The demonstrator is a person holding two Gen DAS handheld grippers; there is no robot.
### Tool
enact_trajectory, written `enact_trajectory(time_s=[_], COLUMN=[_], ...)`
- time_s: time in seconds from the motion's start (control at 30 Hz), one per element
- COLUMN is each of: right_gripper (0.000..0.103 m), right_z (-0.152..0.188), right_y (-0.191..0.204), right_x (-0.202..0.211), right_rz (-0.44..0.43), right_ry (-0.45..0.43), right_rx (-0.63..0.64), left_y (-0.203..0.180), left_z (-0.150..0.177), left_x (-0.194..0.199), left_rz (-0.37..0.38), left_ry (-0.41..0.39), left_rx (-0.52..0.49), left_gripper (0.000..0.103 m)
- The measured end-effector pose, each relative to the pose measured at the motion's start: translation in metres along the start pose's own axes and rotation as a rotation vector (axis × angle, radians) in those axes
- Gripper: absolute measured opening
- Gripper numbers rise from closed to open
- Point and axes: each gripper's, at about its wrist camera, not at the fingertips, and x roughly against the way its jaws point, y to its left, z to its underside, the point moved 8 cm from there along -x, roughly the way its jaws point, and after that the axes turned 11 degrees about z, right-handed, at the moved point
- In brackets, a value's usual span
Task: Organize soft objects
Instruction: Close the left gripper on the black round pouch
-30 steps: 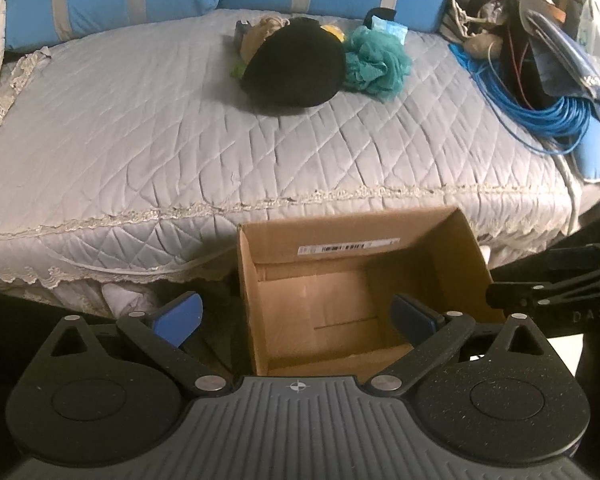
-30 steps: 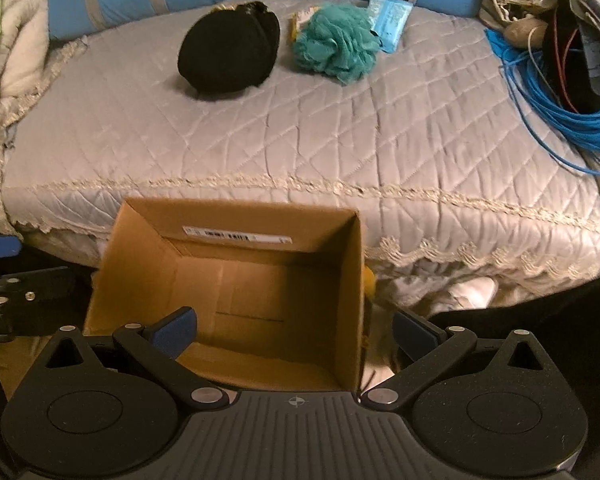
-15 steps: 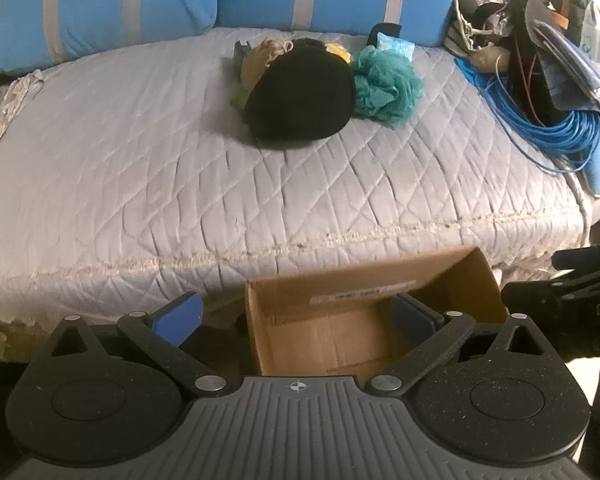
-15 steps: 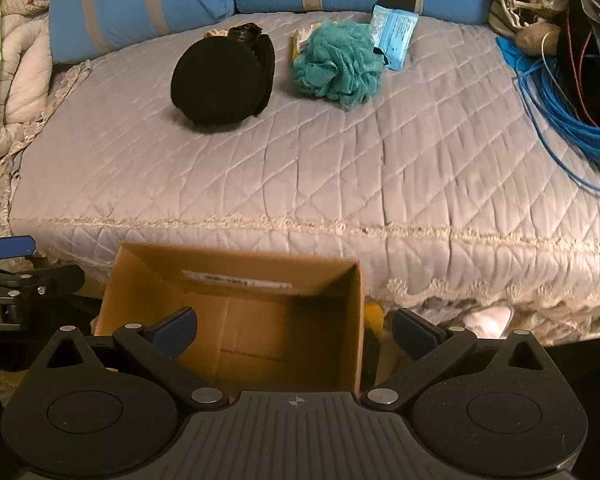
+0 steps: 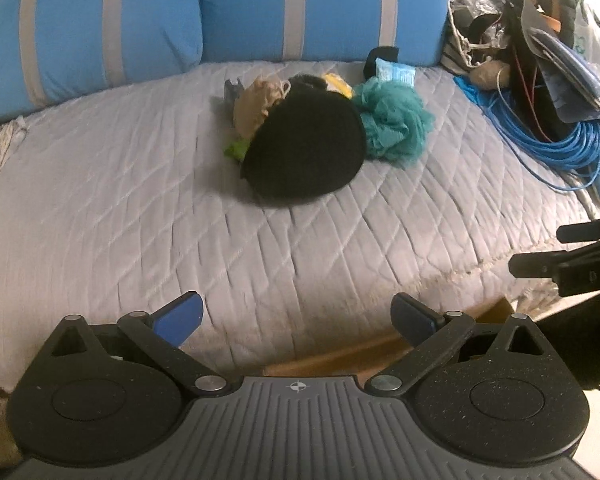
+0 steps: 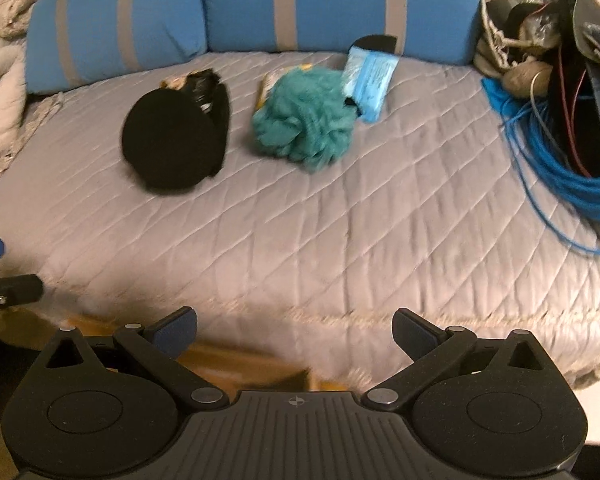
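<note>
Both the left gripper (image 5: 296, 316) and right gripper (image 6: 294, 330) are held spread and empty above the bed (image 5: 140, 200); a black cushion (image 5: 304, 152) is flanked by a teal pouf (image 5: 394, 124).

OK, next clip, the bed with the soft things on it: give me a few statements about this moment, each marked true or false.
1. Both grippers are open and empty. True: the left gripper and the right gripper hold nothing.
2. The teal bath pouf lies in the cardboard box. False: it lies on the grey quilt; only the rim of the cardboard box shows.
3. The black round cushion rests on the quilt left of the pouf. True.
4. The blue cable coil sits between the two striped pillows. False: it lies at the bed's right edge.
5. A light blue packet touches the pouf. True.
</note>
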Motion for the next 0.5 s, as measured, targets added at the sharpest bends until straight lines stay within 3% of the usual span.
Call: enact_trajectory(time_s=[0.2,0.27,0.5], right_gripper=[0.103,0.103,0.103], right_z=[-0.019,-0.027,-0.052], right_y=[-0.016,-0.021,-0.039], right_x=[-0.022,-0.028,-0.05], right_rz=[0.033,0.033,0.071], right_ry=[-0.026,-0.039,-0.089], right_rx=[-0.026,-0.043,-0.022], left_y=[0.008,0.011,0.025], left_z=[-0.024,-0.031,-0.052], left_x=[-0.013,-0.018,-0.041], left_rz=[0.021,0.023,-0.007], left_ry=[-0.047,-0.06,-0.078], left_rx=[-0.037,-0.054,-0.11], left_gripper=[0.102,0.094,0.093])
